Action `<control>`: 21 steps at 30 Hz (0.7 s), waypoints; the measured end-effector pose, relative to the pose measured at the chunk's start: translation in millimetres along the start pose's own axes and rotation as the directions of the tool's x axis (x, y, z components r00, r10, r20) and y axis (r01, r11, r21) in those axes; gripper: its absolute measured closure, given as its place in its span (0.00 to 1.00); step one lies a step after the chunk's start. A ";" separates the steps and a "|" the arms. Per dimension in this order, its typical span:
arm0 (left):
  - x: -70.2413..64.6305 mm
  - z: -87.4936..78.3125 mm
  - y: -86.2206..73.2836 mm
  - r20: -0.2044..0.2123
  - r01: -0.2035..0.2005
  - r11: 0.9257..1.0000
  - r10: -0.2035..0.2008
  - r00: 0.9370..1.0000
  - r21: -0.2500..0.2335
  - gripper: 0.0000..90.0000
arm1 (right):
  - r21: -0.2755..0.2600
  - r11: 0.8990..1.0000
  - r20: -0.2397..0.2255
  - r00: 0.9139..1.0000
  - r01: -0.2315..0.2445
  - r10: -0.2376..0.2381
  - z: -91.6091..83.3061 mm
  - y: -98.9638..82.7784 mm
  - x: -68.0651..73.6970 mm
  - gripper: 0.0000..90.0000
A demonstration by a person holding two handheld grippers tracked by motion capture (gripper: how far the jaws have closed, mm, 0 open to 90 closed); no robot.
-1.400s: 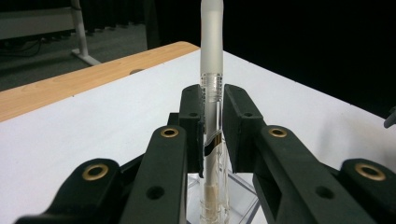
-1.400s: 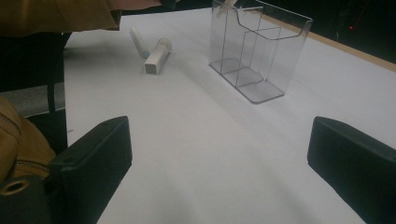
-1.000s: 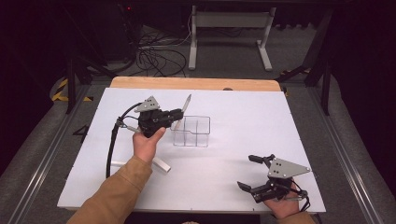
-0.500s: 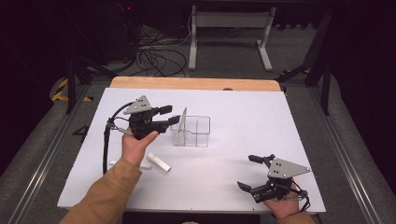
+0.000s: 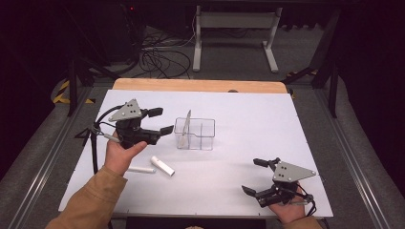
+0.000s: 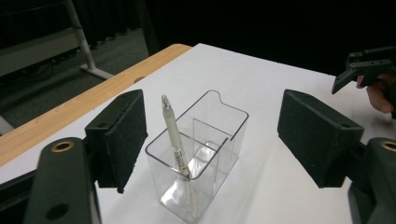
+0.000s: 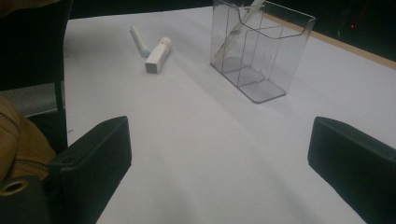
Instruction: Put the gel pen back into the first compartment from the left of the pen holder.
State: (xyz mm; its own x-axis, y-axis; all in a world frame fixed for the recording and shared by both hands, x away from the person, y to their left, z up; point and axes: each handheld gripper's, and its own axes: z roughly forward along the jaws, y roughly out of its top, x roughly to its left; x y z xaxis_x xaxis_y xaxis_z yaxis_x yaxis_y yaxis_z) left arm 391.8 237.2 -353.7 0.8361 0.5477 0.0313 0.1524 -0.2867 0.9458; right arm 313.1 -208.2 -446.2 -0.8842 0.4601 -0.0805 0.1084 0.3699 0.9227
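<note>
The right gripper (image 5: pixel 261 177) rests at the near table (image 5: pixel 248 109) edge, jaws wide, empty. The left gripper (image 5: pixel 161 121), jaws just opening and empty, hangs beside the clear box (image 6: pixel 219 135). The pen (image 6: pixel 174 136) stands in its left end compartment, tip down, leaning.

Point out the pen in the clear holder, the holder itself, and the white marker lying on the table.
pen (image 6: pixel 173 140), left gripper view, mid barrel.
clear holder (image 6: pixel 232 122), left gripper view, far rim.
white marker (image 5: pixel 162 166), high view, middle of body.
</note>
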 end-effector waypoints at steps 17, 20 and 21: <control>4.0 -16.9 -2.0 0.028 -0.028 0.997 0.026 0.999 0.076 0.13 | 0.000 1.000 -0.001 1.000 0.000 0.000 0.9 -0.1 0.1 0.07; 2.8 -18.1 -2.3 0.026 -0.055 0.994 0.053 0.998 0.097 0.11 | -0.002 1.000 0.000 1.000 0.000 0.000 0.5 -0.1 0.0 0.07; 2.5 -18.5 -2.4 0.027 -0.062 0.993 0.059 0.998 0.101 0.11 | -0.003 1.000 0.000 1.000 -0.002 0.002 0.4 -0.1 -0.1 0.07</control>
State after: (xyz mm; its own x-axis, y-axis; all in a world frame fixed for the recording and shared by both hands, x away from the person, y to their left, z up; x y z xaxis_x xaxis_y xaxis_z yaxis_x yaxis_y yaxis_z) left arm 383.8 253.8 -350.0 0.8579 0.5078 0.0786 0.1525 -0.3977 0.9048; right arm 313.4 -208.0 -446.4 -0.8842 0.4604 -0.0790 0.1086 0.3670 0.9239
